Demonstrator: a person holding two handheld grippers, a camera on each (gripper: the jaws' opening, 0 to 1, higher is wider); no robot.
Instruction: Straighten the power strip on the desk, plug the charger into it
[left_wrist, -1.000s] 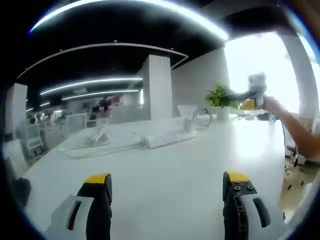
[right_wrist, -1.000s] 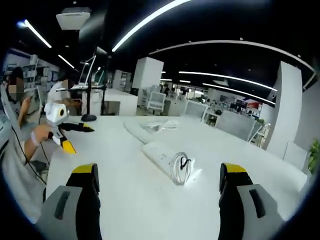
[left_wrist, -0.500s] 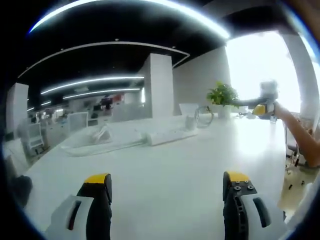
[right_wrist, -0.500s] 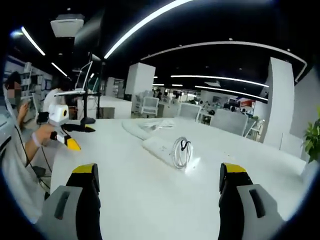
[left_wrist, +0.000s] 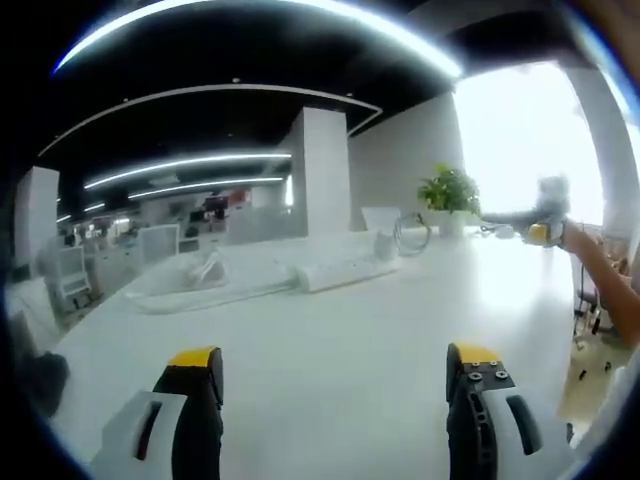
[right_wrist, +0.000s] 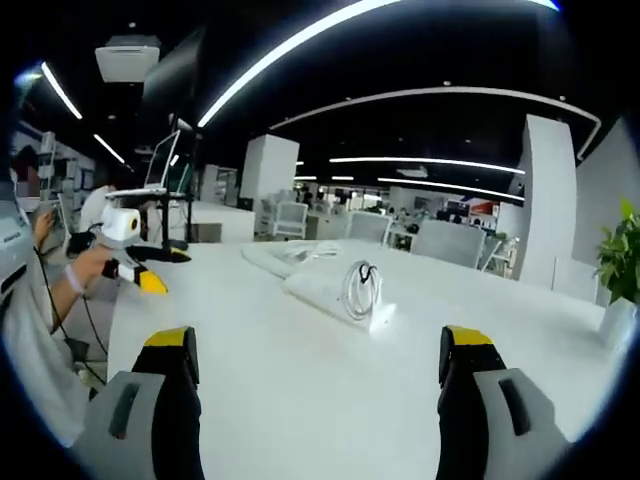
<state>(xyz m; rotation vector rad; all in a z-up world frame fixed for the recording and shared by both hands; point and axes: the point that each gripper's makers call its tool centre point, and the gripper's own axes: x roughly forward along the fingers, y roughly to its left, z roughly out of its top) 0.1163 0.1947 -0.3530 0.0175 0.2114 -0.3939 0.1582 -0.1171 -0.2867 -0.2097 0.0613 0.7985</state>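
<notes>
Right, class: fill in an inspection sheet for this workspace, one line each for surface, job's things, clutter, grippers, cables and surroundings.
Surface: white desk, glossy, glare towards the window.
Job's things: white power strip lying far from both grippers; charger: not made out.
Clutter: clear plastic wrapping beyond the strip.
Grippers: left gripper and right gripper both open, holding nothing, raised above the desk.
Cables: coiled cable standing at the strip's end.
Surroundings: potted plant, white pillar, ceiling light strips, a person's hand on the left gripper.
</notes>
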